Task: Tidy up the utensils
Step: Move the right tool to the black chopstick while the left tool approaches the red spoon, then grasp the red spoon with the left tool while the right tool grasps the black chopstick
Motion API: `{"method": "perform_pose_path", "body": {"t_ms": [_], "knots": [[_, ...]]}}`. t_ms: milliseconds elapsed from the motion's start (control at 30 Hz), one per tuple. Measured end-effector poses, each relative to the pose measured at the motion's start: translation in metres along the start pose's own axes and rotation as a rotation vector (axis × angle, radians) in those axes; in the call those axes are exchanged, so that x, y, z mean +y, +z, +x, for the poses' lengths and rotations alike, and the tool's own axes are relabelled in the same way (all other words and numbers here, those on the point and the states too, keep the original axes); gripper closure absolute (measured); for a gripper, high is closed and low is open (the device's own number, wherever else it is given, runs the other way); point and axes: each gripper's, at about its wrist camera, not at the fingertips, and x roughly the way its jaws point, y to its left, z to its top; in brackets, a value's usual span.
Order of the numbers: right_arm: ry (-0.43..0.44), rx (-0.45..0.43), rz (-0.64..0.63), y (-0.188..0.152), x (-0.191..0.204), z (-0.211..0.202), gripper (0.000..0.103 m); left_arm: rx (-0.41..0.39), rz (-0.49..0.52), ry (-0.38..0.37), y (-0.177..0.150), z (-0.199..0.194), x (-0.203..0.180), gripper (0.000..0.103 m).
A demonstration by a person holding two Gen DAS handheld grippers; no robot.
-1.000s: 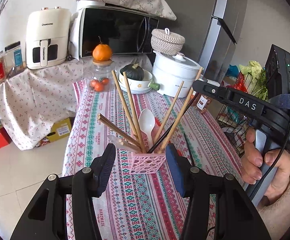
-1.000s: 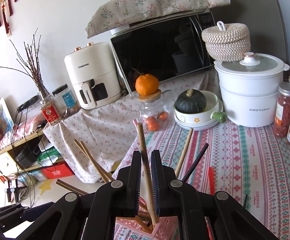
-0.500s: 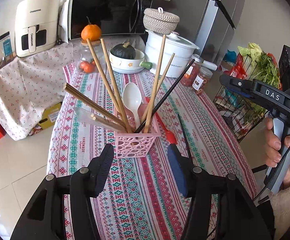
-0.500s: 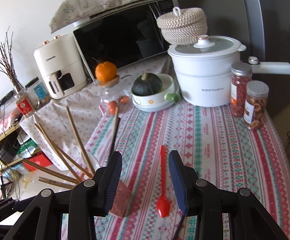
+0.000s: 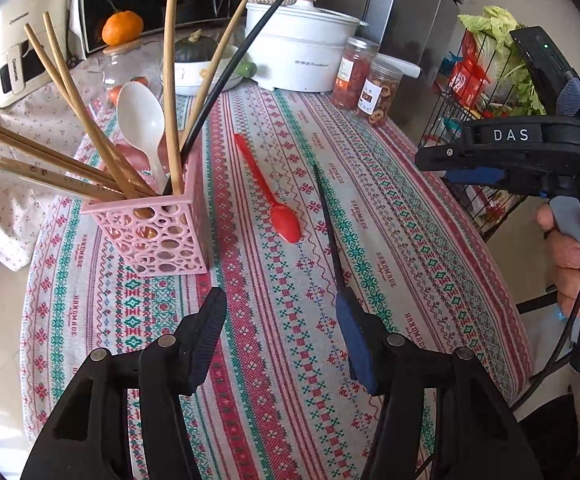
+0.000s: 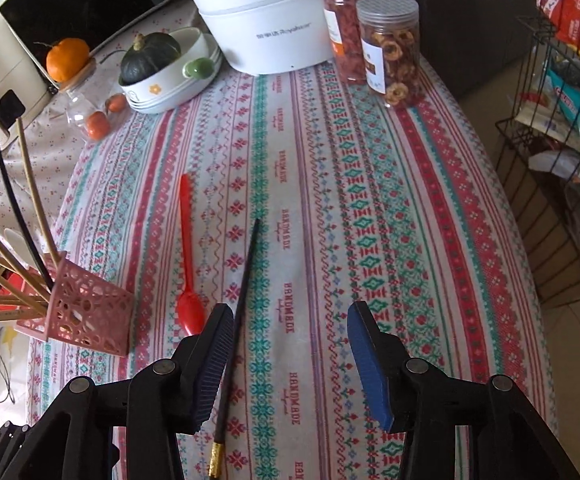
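A pink perforated holder stands on the patterned tablecloth. It holds several wooden chopsticks, one black chopstick and a white spoon. The holder also shows in the right wrist view. A red spoon and a black chopstick lie flat on the cloth. My left gripper is open and empty, in front of the holder. My right gripper is open and empty above the cloth, its left finger beside the black chopstick; it shows at the right edge of the left wrist view.
At the table's far end stand a white pot, two food jars, a bowl with a green squash and a glass jar topped by an orange. A wire rack with groceries stands right of the table.
My right gripper opened, letting a wooden chopstick drop into the holder, then pulled back to the right. My left gripper drew back from around the holder and tilted down toward the table.
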Motion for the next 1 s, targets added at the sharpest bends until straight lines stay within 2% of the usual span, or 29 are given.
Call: {"method": "perform_pose_path", "body": {"t_ms": [100, 200, 367, 500, 700, 733, 767, 1000], "knots": [[-0.018, 0.018, -0.005, 0.0, -0.011, 0.006, 0.05, 0.014, -0.078, -0.002, 0.002, 0.024, -0.005, 0.044], [-0.016, 0.042, 0.005, 0.0, -0.022, 0.013, 0.049, -0.022, -0.149, 0.015, 0.006, 0.043, -0.01, 0.045], [0.019, 0.072, 0.036, 0.0, -0.037, 0.019, 0.049, -0.084, -0.157, 0.068, 0.014, 0.074, -0.023, 0.051], [0.033, 0.077, 0.051, 0.002, -0.044, 0.02, 0.049, -0.068, -0.181, 0.083, 0.026, 0.098, -0.022, 0.056], [0.045, 0.089, 0.066, 0.005, -0.05, 0.025, 0.049, -0.069, -0.164, 0.129, 0.035, 0.118, -0.02, 0.064], [0.045, 0.09, 0.067, 0.005, -0.051, 0.026, 0.049, -0.065, -0.149, 0.141, 0.037, 0.119, -0.022, 0.067], [0.042, 0.09, 0.067, 0.005, -0.052, 0.026, 0.049, -0.058, -0.13, 0.158, 0.039, 0.12, -0.023, 0.074], [0.016, 0.099, 0.08, 0.003, -0.057, 0.031, 0.049, -0.014, -0.076, 0.112, 0.035, 0.103, -0.023, 0.075]]}}
